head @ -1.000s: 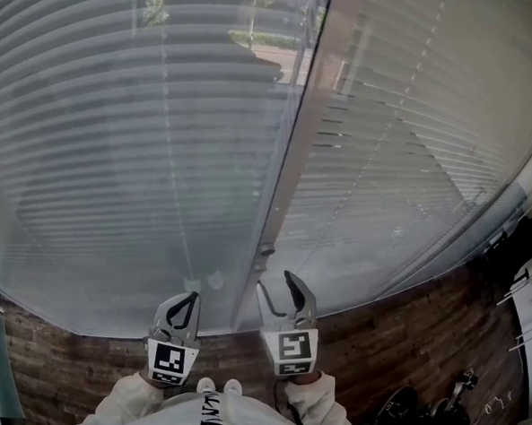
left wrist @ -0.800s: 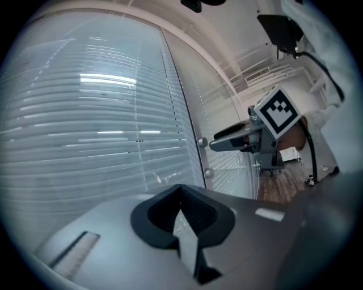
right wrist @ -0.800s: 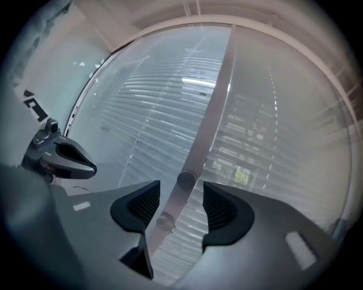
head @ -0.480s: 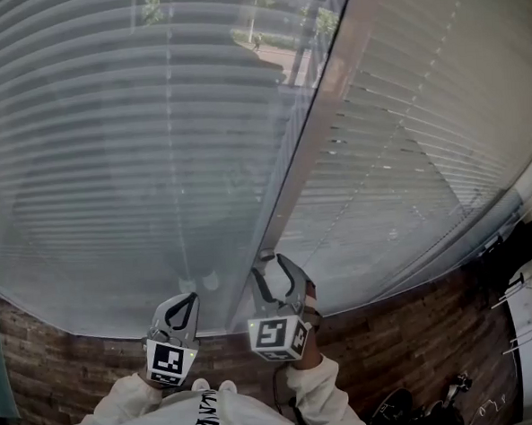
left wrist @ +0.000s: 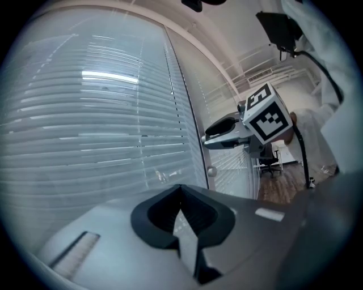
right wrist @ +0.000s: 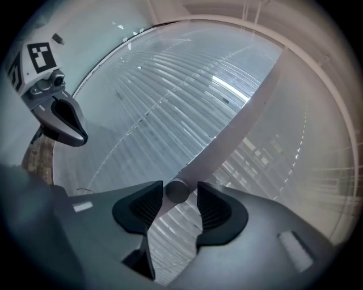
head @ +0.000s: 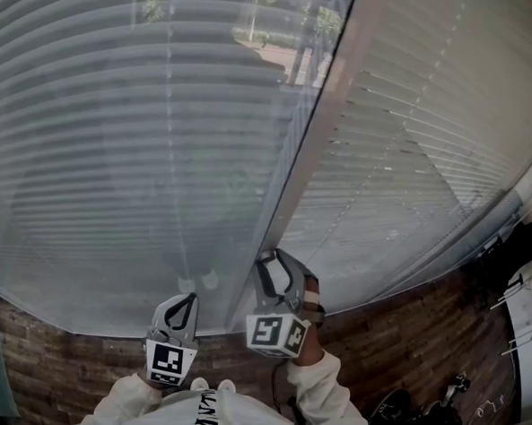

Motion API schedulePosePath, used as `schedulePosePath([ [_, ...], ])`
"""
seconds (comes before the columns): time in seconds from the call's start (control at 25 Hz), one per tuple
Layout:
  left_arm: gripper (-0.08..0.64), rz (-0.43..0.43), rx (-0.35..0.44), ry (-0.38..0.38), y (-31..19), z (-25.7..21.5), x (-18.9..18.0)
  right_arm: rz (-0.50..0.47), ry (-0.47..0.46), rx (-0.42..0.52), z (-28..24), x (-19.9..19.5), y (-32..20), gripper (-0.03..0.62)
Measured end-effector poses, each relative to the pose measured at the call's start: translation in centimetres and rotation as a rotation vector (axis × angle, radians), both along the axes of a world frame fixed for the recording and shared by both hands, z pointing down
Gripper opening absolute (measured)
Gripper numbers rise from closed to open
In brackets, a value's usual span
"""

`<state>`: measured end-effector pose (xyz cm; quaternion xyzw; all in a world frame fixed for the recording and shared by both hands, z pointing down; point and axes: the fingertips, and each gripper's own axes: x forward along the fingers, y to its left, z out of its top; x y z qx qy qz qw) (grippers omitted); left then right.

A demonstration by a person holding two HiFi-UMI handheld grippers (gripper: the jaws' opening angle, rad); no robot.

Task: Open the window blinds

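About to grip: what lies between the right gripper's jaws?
A round knob, in the right gripper view; the right gripper's jaws, just closing, stand apart around it.

Head view looks steeply down; both gripper views face the blinds [head: 154,151] closely

Right gripper [head: 275,257] moved forward and slightly up, to lower end of window post [head: 316,150]. Wrist rolled: marker cube [head: 275,334] faced camera flat before, now tilted to one side. Round knob [right wrist: 177,191] was ahead of open jaws, now sits between them. Jaws have just been closing a little; small gap remains at one pad.
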<state>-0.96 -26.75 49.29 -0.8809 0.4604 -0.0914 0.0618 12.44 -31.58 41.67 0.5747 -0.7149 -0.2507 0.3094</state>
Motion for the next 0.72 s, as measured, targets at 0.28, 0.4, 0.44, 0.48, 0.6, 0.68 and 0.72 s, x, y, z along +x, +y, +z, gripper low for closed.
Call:
schedulePosePath([
  [0.28, 0.0, -0.011, -0.001, -0.001, -0.06, 0.08, -0.42, 0.007, -0.069, -0.01, -0.08, -0.13, -0.02, 0.13],
  [0.4, 0.0, -0.011, -0.004, -0.002, -0.13, 0.16, -0.43, 0.015, -0.142, -0.024, 0.02, 0.11, -0.08, 0.127],
  [0.44, 0.0, -0.011, -0.004, -0.002, -0.16, 0.19, -0.42, 0.015, -0.179, -0.032, 0.05, 0.17, -0.11, 0.127],
  [0.48, 0.0, -0.01, -0.005, -0.003, -0.16, 0.2, -0.41, 0.014, -0.225, -0.042, 0.05, 0.2, -0.14, 0.127],
  [0.6, 0.0, -0.007, -0.003, -0.005, -0.09, 0.13, -0.29, 0.015, -0.39, -0.072, 0.03, 0.34, -0.09, 0.126],
  [0.68, 0.0, -0.005, -0.003, -0.003, -0.09, -0.01, -0.15, 0.019, -0.505, -0.087, -0.14, 0.48, -0.09, 0.126],
  [0.72, 0.0, -0.005, -0.003, -0.002, -0.13, -0.06, -0.11, 0.02, -0.573, -0.097, -0.21, 0.57, -0.13, 0.126],
])
